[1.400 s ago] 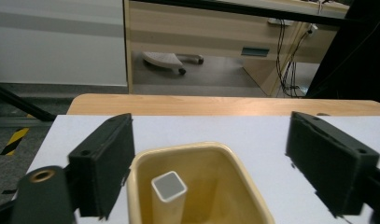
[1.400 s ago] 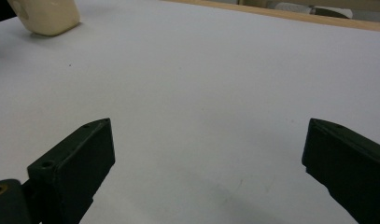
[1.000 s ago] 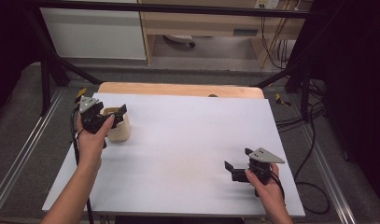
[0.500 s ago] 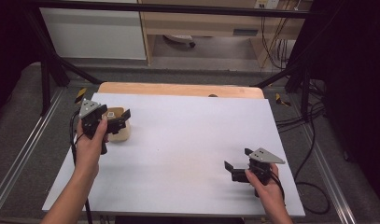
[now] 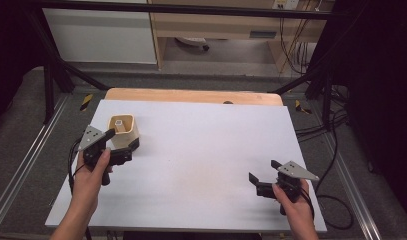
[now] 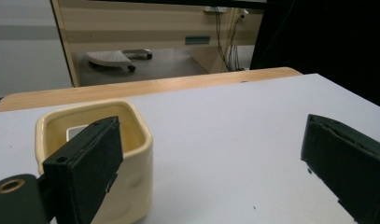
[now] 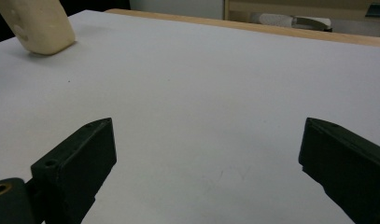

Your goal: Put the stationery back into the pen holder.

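Cream square cup [image 5: 123, 131] standing upright near the left edge of the white desk [image 5: 201, 150], with a small white block inside it; the block's lower part is hidden by the cup wall. Left gripper [image 5: 122, 143] just before the cup, fingers spread wide and empty; in the left gripper view one finger [image 6: 85, 168] covers part of the cup's [image 6: 96, 154] near wall, and whether it touches cannot be told. Right gripper [image 5: 263, 181] near the desk's front right corner, well apart from the cup, fingers wide apart and empty. In the right gripper view the cup [image 7: 36, 23] is cut off at the top left corner. Desk surface white and matt, with a wooden strip [image 5: 193, 96] along the far edge. Beyond: grey floor, pale cabinets, trailing cables.
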